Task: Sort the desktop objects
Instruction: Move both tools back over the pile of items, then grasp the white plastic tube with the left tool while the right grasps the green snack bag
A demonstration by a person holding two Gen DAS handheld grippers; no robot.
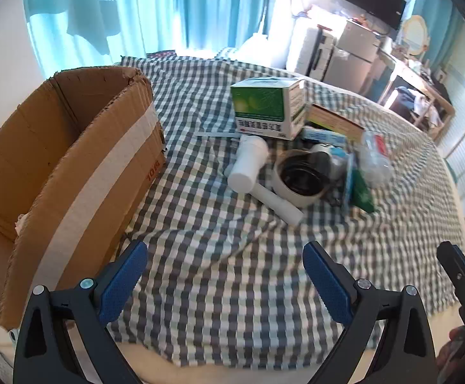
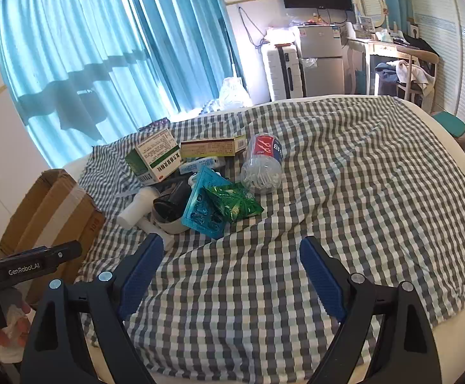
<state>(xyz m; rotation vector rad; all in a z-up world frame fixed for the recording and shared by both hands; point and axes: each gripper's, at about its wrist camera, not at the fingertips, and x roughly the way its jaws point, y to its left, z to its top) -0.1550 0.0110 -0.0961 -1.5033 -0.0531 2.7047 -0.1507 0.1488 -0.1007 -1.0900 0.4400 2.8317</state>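
A heap of small items lies on the checked cloth (image 1: 219,256): a green and white medicine box (image 1: 269,107), a white bottle (image 1: 250,164), a white tube (image 1: 278,203), a black-lined white cup (image 1: 299,177), a teal blister pack (image 2: 205,203), a green sachet (image 2: 235,203) and a clear jar of cotton swabs (image 2: 261,168). An open cardboard box (image 1: 62,166) stands at the left. My left gripper (image 1: 224,254) is open over bare cloth, short of the heap. My right gripper (image 2: 232,249) is open too, nothing between its fingers, just below the heap.
A yellow flat box (image 2: 213,147) lies behind the heap. The cloth covers a round white table (image 2: 456,320). Blue curtains, a suitcase, a small fridge (image 2: 320,60) and a desk stand behind. The left gripper's body (image 2: 30,264) and a hand show at the right view's left edge.
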